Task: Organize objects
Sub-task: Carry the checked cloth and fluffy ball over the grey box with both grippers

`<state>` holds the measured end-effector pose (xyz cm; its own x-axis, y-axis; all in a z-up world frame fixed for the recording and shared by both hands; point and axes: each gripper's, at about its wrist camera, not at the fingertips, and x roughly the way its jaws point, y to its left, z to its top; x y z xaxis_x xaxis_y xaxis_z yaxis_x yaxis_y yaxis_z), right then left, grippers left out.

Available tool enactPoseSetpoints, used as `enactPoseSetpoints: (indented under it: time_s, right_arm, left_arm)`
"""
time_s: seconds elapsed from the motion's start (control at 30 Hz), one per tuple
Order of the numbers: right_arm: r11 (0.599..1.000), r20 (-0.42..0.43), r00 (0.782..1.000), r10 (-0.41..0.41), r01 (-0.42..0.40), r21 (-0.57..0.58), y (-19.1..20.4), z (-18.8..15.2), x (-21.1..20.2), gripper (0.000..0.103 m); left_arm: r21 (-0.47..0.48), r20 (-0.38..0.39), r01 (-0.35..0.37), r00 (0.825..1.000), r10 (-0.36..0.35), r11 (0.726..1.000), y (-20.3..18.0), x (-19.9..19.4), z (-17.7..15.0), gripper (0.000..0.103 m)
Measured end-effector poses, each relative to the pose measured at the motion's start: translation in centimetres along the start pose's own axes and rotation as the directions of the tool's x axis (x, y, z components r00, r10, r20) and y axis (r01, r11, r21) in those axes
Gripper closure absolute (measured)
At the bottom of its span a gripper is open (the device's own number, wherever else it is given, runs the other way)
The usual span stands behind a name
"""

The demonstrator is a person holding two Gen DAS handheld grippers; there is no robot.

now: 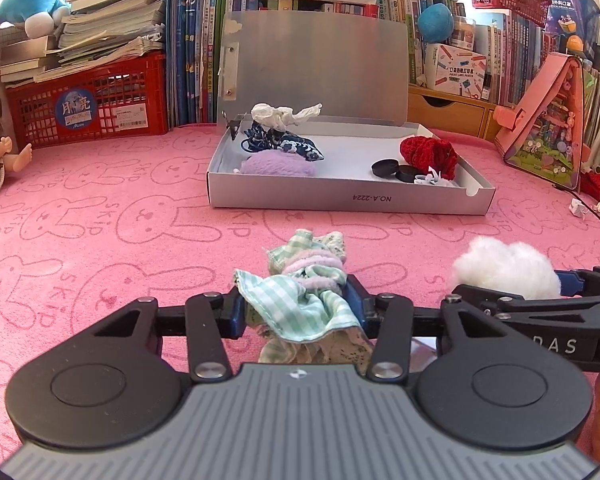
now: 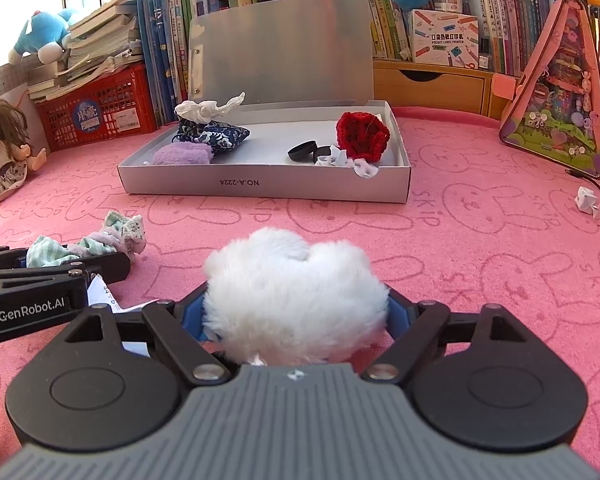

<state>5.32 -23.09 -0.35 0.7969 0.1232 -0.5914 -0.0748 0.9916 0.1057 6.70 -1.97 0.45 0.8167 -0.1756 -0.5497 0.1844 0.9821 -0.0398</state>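
A green checked cloth bundle (image 1: 300, 292) wrapped with a lilac scrunchie lies on the pink mat, and my left gripper (image 1: 296, 304) is shut on it, both blue pads pressing its sides. The same bundle (image 2: 88, 246) shows at the left of the right wrist view. A white fluffy ball (image 2: 296, 296) fills my right gripper (image 2: 296, 312), whose blue pads press into its fur on both sides. The ball (image 1: 504, 268) also shows at the right of the left wrist view. Ahead stands an open grey box (image 1: 340, 200) holding a lilac fluffy piece (image 1: 278, 164), a blue patterned pouch (image 1: 288, 144), a red crochet piece (image 1: 428, 152) and black rings (image 1: 396, 170).
A doll (image 2: 0, 148) sits at the left edge. A red crate (image 1: 88, 104) under stacked books, a book row and plush toys line the back. A pink triangular case (image 2: 556, 112) stands at the right, with a small folded paper (image 2: 588, 200) near it. A paper slip (image 2: 104, 296) lies under the left gripper.
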Motion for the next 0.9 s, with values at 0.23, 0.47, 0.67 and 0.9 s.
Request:
enactPoseSetpoints:
  time_s: [0.23,0.47,0.67,0.9]
  right_arm:
    - [0.999,0.03,1.0,-0.006,0.005,0.031,-1.0,0.9,-0.5,0.017]
    - [0.999,0.042,0.999,-0.007,0.005,0.043,-1.5,1.5,-0.5,0.017]
    - [0.999,0.065,0.998,-0.011,0.008,0.052,-1.9,2.5,-0.5,0.017]
    - [0.998,0.091,0.996,-0.004,-0.002,0.058,-2.0,3.9,-0.1,0.017]
  left_arm:
    - [-0.018,0.025,-0.01,1.0,0.011,1.0,0.5,-0.5,1.2,0.052]
    - [-0.022,0.038,-0.009,0.999,0.01,1.0,0.6,-0.6,1.7,0.052]
    - [-0.012,0.057,-0.011,0.998,0.011,1.0,0.5,-0.6,2.6,0.052]
    - [-0.007,0.071,0.001,0.997,-0.001,1.0,0.5,-0.1,3.7,0.052]
